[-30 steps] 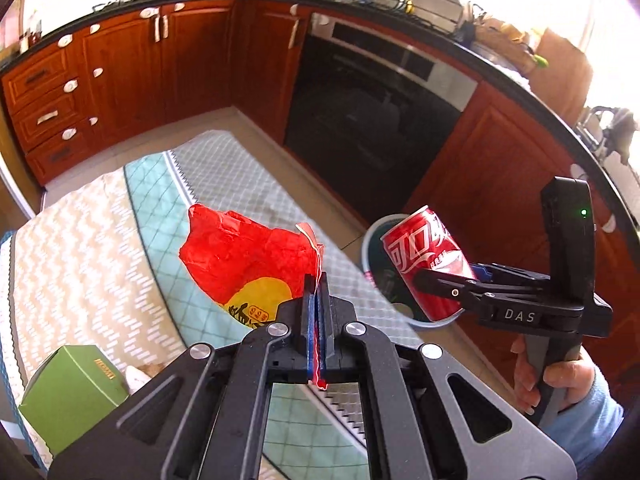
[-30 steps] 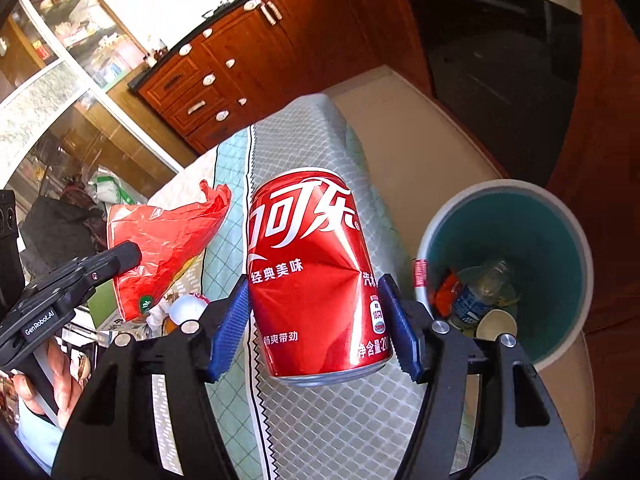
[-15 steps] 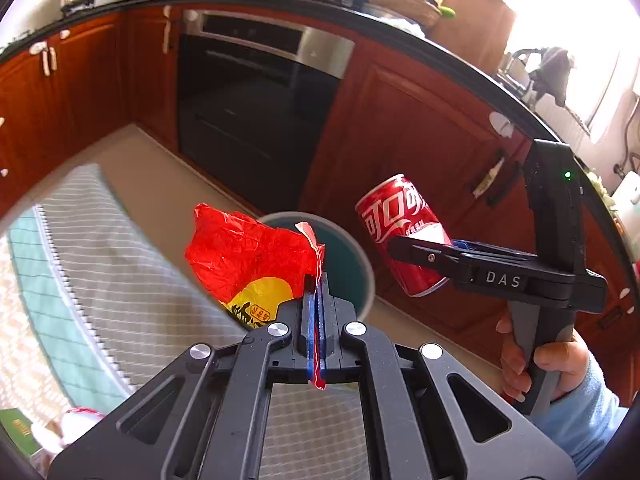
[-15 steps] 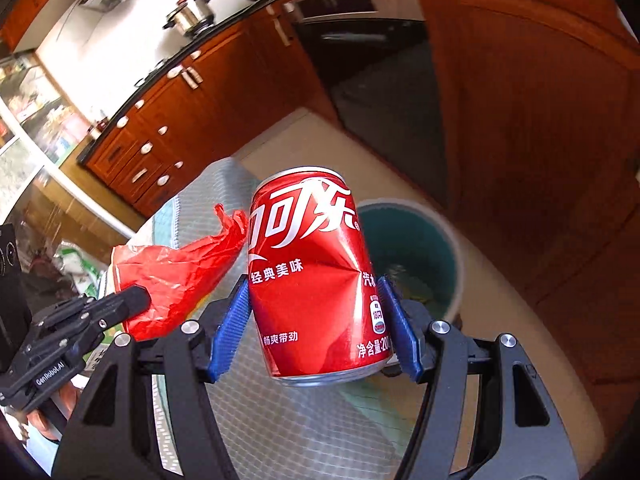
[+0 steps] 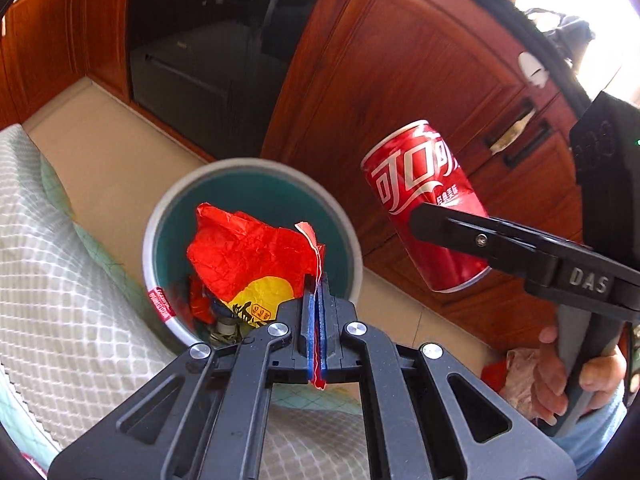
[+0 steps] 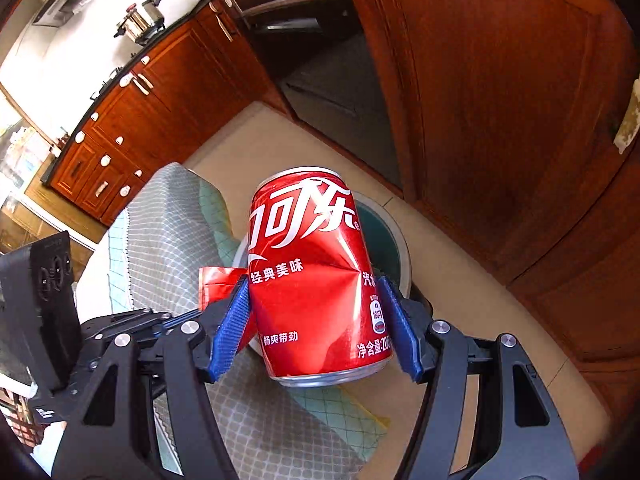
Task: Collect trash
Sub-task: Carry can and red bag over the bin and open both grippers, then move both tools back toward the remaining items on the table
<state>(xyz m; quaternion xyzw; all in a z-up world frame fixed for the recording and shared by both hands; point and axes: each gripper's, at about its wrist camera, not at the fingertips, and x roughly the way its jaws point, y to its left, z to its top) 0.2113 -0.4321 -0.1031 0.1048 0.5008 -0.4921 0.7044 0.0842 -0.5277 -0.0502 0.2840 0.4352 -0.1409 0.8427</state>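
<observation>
My left gripper (image 5: 316, 284) is shut on the edge of a crumpled red and yellow wrapper (image 5: 248, 256), which hangs over the mouth of the round teal bin (image 5: 160, 216) on the floor. Several pieces of trash lie in the bin's bottom. My right gripper (image 6: 316, 316) is shut on a dented red cola can (image 6: 316, 276), blue pads pressed on both its sides. In the left wrist view that can (image 5: 424, 204) hangs to the right of the bin, beyond its rim, in front of the cabinet. The bin (image 6: 400, 248) is mostly hidden behind the can.
A table under a checked grey and green cloth (image 5: 52, 280) stands against the bin's left side. Wooden cabinet doors (image 5: 400, 64) and a dark oven (image 5: 208, 52) rise behind the bin. A person's hand (image 5: 560, 372) grips the right handle. Beige floor tiles (image 6: 472, 308) surround the bin.
Both grippers swung from above the table toward the bin. The wrapper now hangs over the bin's opening, and the can has come nearer the bin's right side. Neither grip has changed.
</observation>
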